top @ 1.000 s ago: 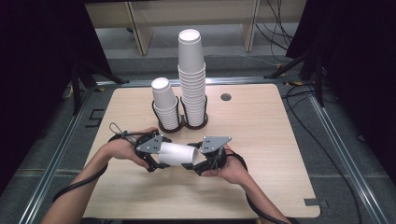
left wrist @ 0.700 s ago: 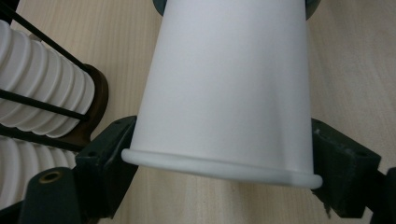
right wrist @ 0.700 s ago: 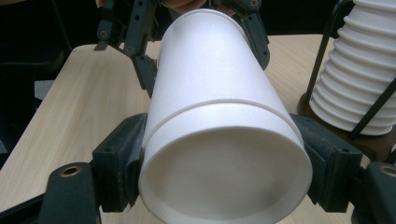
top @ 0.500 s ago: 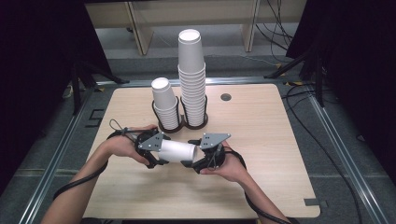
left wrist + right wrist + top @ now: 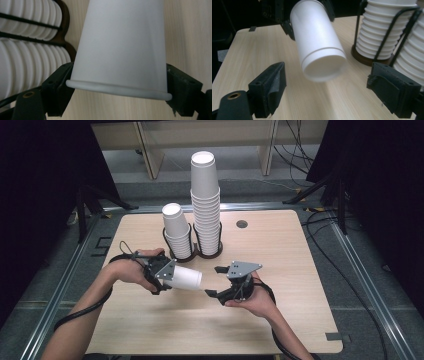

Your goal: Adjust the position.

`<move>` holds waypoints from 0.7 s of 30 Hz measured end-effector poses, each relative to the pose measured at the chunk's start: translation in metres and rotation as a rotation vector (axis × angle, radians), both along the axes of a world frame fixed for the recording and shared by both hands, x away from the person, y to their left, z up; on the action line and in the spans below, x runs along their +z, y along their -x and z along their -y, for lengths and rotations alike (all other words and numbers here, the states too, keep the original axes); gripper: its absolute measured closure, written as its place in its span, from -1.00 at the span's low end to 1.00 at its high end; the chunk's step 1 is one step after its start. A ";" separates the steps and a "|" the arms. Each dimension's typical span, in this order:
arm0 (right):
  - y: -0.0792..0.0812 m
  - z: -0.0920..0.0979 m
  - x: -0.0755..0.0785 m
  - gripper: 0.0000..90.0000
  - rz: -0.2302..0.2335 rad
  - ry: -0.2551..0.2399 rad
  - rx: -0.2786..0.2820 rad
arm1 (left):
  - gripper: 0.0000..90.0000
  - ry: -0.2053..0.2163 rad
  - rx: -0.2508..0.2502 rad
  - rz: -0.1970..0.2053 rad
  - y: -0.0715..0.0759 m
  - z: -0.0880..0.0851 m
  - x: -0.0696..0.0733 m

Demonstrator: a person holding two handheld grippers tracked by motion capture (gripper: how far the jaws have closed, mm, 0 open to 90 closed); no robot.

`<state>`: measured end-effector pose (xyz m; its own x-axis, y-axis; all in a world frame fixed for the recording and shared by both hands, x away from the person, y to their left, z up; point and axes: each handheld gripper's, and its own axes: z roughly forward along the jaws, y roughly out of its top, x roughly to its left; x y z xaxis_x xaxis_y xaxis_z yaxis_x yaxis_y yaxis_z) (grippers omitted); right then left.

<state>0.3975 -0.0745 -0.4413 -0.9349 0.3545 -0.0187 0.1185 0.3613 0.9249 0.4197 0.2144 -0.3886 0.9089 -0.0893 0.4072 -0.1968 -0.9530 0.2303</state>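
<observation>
White cup clamped at rim in left gripper jaws; right gripper jaws just opened, empty; keep cup level, squeeze lightly, carry to short stack

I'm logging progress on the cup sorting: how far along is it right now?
Done, it seems: two stacks of white cups stand in the black wire holder. In hand: the left gripper is clamped at the rim of a single paper cup, held sideways above the table; the right gripper has just been opening, with nothing between its jaws. Left: probably placing this cup onto a stack.
</observation>
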 end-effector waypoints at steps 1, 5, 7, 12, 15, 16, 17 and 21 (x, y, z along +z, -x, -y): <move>0.001 0.003 0.000 -0.66 -0.014 0.001 -0.003 | -0.60 -0.051 -0.004 0.014 0.001 0.001 0.002; 0.004 0.010 0.000 -0.66 -0.011 -0.012 -0.032 | -0.60 -0.180 -0.023 0.041 0.001 0.009 0.013; 0.006 0.011 0.000 -0.66 -0.008 0.007 -0.029 | -0.60 -0.218 -0.041 0.058 0.001 0.014 0.018; 0.008 0.002 -0.001 -0.62 -0.002 0.045 -0.028 | -0.60 -0.334 -0.089 0.087 0.003 0.031 0.025; 0.008 -0.008 0.001 -0.56 0.001 0.067 -0.014 | -0.60 -0.422 -0.111 0.107 0.004 0.043 0.023; 0.007 -0.011 0.002 -0.54 0.008 0.082 -0.013 | -0.60 -0.441 -0.120 0.112 0.004 0.046 0.023; 0.007 -0.015 0.003 -0.54 0.013 0.091 -0.013 | -0.59 -0.452 -0.123 0.114 0.004 0.049 0.022; 0.005 -0.031 0.006 -0.44 -0.006 0.125 -0.013 | -0.59 -0.515 -0.147 0.125 0.003 0.059 0.020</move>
<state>0.3926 -0.0437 -0.4354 -0.9305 0.3616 -0.0581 0.1290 0.4721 0.8720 0.4164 0.1555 -0.3687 0.8192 -0.4281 0.3816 -0.3324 -0.8967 -0.2923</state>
